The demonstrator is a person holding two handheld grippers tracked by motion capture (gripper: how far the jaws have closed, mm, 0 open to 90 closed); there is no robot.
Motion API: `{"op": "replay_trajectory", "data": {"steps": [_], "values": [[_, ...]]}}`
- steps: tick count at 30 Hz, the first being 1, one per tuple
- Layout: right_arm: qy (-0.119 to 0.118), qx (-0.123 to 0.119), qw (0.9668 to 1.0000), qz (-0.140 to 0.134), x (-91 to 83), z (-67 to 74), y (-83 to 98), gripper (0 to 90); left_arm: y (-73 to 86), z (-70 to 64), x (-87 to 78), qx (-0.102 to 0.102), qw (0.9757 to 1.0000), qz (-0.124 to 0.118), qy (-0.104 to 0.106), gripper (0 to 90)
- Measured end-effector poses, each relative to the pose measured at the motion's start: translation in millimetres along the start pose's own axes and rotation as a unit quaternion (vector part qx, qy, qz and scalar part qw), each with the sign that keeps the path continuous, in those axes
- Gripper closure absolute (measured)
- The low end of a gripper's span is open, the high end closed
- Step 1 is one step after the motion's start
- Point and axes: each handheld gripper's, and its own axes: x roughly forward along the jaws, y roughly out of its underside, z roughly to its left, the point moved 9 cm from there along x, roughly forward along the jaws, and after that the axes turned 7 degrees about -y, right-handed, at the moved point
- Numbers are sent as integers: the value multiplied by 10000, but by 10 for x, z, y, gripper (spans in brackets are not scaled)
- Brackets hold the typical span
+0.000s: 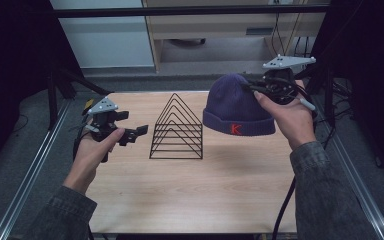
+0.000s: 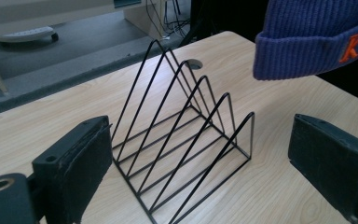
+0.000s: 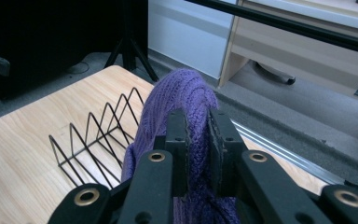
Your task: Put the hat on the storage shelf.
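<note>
High view, item: purple beanie (image 1: 237, 107) hanging above the tabletop's far right corner, pinched in the right gripper (image 1: 275, 90), likely bound for the wire rack (image 1: 176, 129).
Right gripper view is showing jaws clamping knit (image 3: 186, 100); left gripper view is showing the left gripper (image 2: 200, 168) gaping, empty, facing the rack (image 2: 182, 140); next move is calling for lowering over the wires.
</note>
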Motion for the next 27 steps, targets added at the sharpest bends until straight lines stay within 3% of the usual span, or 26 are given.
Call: {"op": "replay_trajectory", "data": {"steps": [11, 16, 27], "values": [[8, -191, 9998, -111, 42, 116, -323, 798, -124, -106, 7, 160, 9998, -13, 92, 60], [-1, -292, 9995, -111, 82, 189, -456, 799, -177, -107, 7, 105, 9999, -79, 94, 45], [-138, -469, 9984, -301, 221, 460, -808, 799, -293, -96, -66, 147, 9996, -231, 93, 39]]}}
